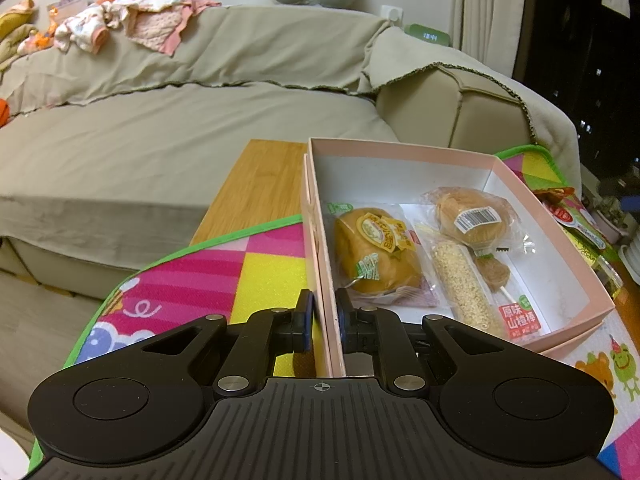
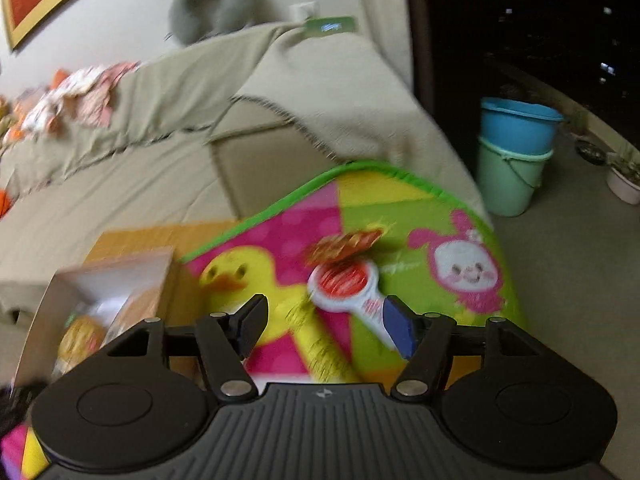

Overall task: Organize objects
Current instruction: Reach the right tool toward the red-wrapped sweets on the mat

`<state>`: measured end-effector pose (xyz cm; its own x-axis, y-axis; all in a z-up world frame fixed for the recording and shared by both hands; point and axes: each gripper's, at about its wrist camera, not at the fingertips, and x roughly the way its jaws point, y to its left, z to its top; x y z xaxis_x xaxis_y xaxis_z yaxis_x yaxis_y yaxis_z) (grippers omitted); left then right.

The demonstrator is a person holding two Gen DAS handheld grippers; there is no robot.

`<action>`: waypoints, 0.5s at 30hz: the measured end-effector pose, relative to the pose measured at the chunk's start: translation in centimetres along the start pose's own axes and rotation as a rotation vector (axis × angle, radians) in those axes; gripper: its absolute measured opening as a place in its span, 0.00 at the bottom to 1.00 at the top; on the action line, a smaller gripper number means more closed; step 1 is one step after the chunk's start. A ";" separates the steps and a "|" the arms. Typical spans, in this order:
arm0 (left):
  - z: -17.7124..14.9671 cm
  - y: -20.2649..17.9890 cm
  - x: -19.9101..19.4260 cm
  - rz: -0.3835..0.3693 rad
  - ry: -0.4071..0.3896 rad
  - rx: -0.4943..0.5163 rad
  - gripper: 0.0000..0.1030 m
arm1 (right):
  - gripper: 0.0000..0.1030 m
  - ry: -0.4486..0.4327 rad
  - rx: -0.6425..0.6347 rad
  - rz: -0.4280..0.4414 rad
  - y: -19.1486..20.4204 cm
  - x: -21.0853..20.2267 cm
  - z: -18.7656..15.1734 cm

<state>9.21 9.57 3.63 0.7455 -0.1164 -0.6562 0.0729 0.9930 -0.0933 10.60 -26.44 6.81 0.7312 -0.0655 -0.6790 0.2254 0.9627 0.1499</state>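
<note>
Home living room: covered sofa [image 1: 200,92] (baby clothes [image 1: 120,20] on backrest), cartoon play mat [image 2: 360,220].

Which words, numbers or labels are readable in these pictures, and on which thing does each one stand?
"原味山楂棒": red label on the stick snack wrapper in the pink box.
Barcode sticker on the round bun: digits too small.
Yellow label on the wrapped bread: characters too small.
Green clock on the sofa arm: digits unclear.
Red and white snack pack on the play mat: blurred.
</note>
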 end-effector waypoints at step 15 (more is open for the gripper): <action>-0.3 0.3 0.0 0.004 0.009 0.012 0.13 | 0.57 0.043 0.050 -0.084 -0.2 13.1 4.1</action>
<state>9.01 9.90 3.42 0.7399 -0.1130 -0.6631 0.0781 0.9935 -0.0823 22.74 -28.59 0.80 0.6805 -0.1329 -0.7206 0.3171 0.9400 0.1261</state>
